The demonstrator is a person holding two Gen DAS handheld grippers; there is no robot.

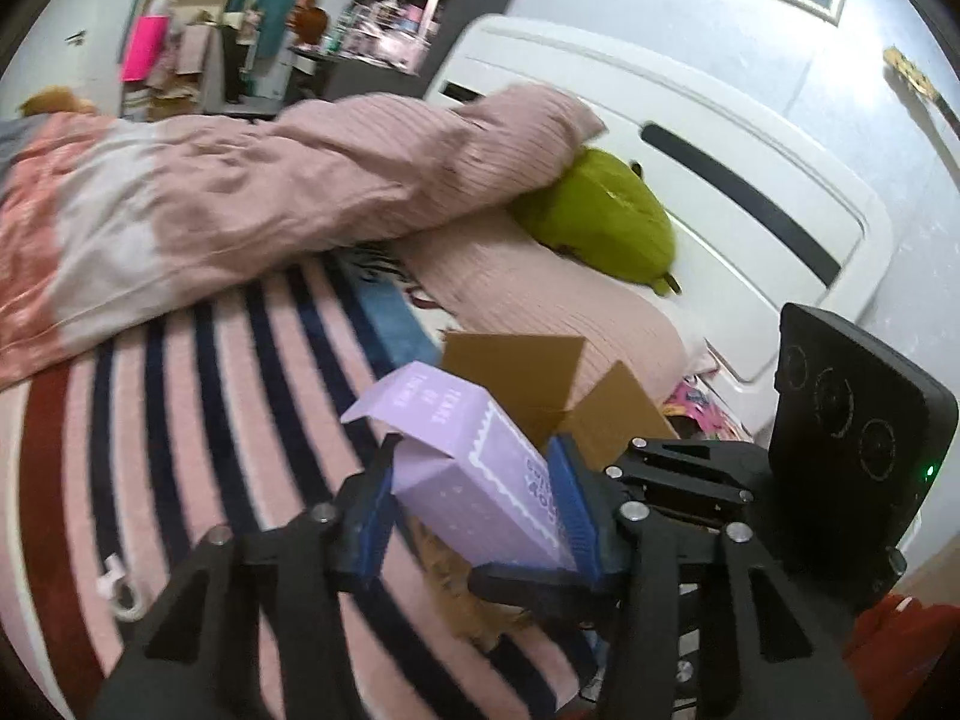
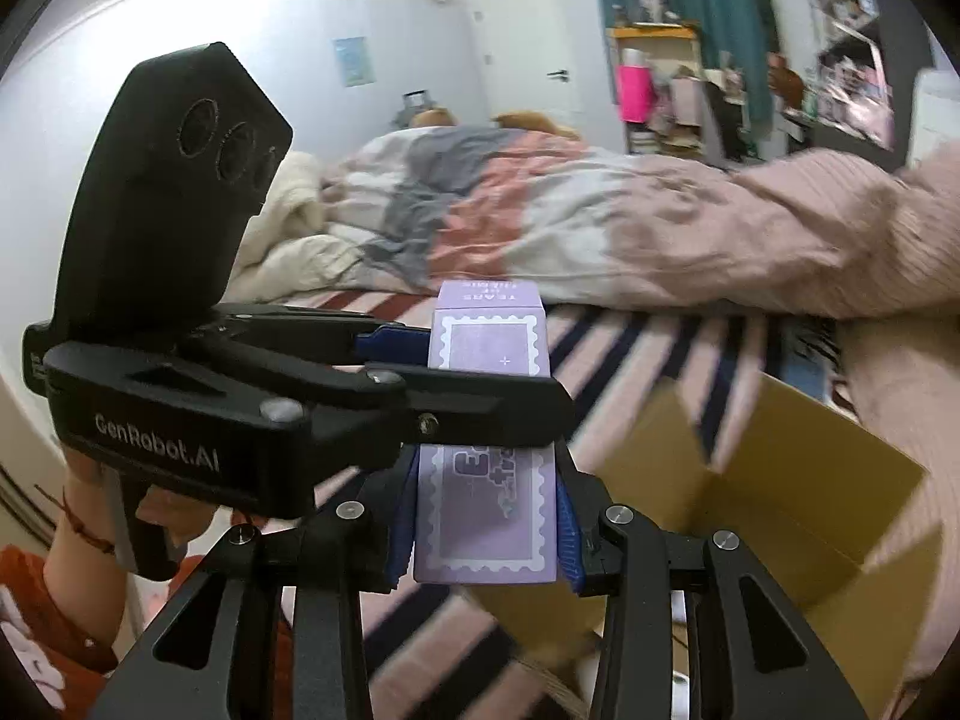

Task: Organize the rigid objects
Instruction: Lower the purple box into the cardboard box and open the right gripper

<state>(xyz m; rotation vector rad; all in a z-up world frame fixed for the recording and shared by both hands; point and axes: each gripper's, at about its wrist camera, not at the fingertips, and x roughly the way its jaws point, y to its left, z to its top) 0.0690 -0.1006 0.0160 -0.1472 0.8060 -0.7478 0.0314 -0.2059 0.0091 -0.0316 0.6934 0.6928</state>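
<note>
A lilac carton (image 1: 480, 474) with a white stamp-edge print is held above the striped bed cover by both grippers. My left gripper (image 1: 474, 510) is shut on it, blue pads on both sides. My right gripper (image 2: 486, 522) is shut on its lower end (image 2: 486, 516). In the right wrist view the left gripper (image 2: 456, 372) crosses from the left and clamps the carton's middle. An open brown cardboard box (image 1: 540, 384) sits just behind the carton; in the right wrist view the box (image 2: 780, 480) lies to the lower right. The carton's top flap is open.
A pink ribbed quilt (image 1: 300, 180) and pillow (image 1: 540, 294) lie on the bed, with a green plush (image 1: 600, 216) by the white headboard (image 1: 720, 150). Bundled bedding (image 2: 480, 198) fills the far side. Cluttered shelves (image 2: 660, 72) stand by the wall.
</note>
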